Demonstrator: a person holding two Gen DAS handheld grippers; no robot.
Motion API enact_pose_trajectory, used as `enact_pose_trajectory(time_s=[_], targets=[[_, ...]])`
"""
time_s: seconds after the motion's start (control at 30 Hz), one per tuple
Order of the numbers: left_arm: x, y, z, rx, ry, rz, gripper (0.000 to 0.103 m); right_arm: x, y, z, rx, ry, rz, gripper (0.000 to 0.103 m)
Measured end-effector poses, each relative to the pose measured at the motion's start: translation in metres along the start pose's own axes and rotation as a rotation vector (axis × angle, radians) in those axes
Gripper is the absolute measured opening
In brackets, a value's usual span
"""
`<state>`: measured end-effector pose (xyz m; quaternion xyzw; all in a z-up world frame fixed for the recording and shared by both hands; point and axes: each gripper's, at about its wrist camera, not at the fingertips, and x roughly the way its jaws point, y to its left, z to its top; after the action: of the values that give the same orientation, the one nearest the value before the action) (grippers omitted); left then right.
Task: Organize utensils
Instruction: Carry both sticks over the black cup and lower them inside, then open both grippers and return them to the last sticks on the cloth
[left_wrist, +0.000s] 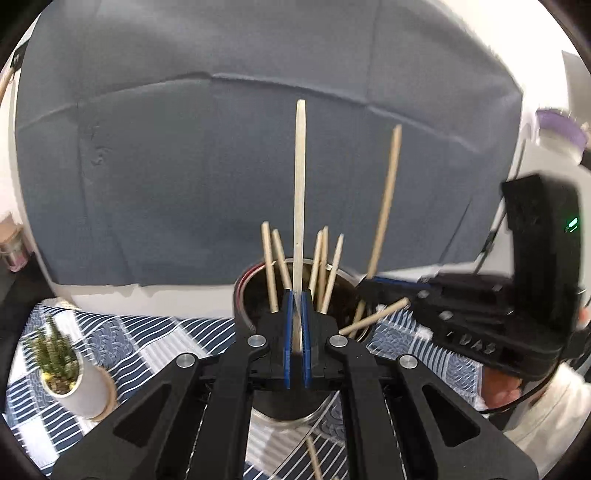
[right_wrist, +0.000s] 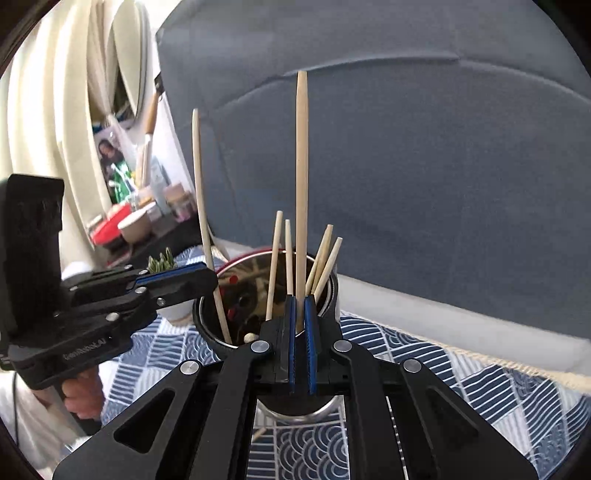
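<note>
Over the metal cup (left_wrist: 243, 295): each gripper pinches one chopstick.
Left gripper (left_wrist: 296, 295) jaws narrow on a pale chopstick (left_wrist: 300, 184), tip at 12 o'clock; right gripper (right_wrist: 300, 301) clamps another chopstick (right_wrist: 301, 166). Five more stand inside the cup.

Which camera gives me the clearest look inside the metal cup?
The right wrist view: the metal cup shows its open mouth, inner wall and chopstick ends. In the left wrist view the left gripper covers most of the cup.
</note>
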<state>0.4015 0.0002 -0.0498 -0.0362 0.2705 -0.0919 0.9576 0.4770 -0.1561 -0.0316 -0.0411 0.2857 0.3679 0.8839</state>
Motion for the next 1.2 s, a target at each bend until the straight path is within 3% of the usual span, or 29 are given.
enact_pose_trajectory(time_s=[0.2, 0.3, 0.37, 0.43, 0.5, 0.57, 0.63, 0.73, 0.8, 0.87, 1.2], targets=[[0.003, -0.005, -0.004, -0.019, 0.042, 0.018, 0.007, -0.001, 0.001, -0.001, -0.005, 0.019, -0.017, 0.006], [0.002, -0.008, -0.001, -0.014, 0.046, 0.024, 0.022, -0.005, -0.001, -0.001, 0.005, 0.018, -0.027, 0.007], [0.002, -0.007, 0.001, -0.013, 0.045, 0.025, 0.028, -0.009, -0.001, -0.001, 0.008, 0.011, -0.034, 0.013], [-0.002, -0.005, 0.000, -0.009, 0.049, 0.037, 0.034, -0.011, 0.001, 0.002, 0.008, 0.004, -0.046, 0.032], [-0.006, -0.003, -0.002, -0.010, 0.048, 0.033, 0.040, -0.015, 0.001, 0.003, 0.010, -0.004, -0.058, 0.038], [-0.010, -0.002, -0.002, -0.013, 0.042, 0.038, 0.056, -0.019, 0.002, 0.005, 0.014, -0.009, -0.068, 0.044], [-0.012, 0.002, -0.003, -0.022, 0.044, 0.040, 0.060, -0.023, 0.001, 0.005, 0.021, -0.015, -0.089, 0.058], [-0.017, 0.010, -0.005, -0.025, 0.048, 0.046, 0.074, -0.029, 0.000, 0.005, 0.049, -0.020, -0.124, 0.078], [-0.022, 0.013, -0.005, -0.023, 0.059, 0.049, 0.081, -0.033, 0.001, 0.004, 0.069, -0.020, -0.159, 0.086], [-0.029, 0.020, -0.006, -0.034, 0.069, 0.051, 0.087, -0.038, 0.003, 0.002, 0.086, -0.024, -0.195, 0.087], [-0.064, 0.044, -0.024, 0.004, 0.133, 0.045, 0.093, -0.060, 0.031, -0.024, 0.163, 0.021, -0.305, 0.094]])
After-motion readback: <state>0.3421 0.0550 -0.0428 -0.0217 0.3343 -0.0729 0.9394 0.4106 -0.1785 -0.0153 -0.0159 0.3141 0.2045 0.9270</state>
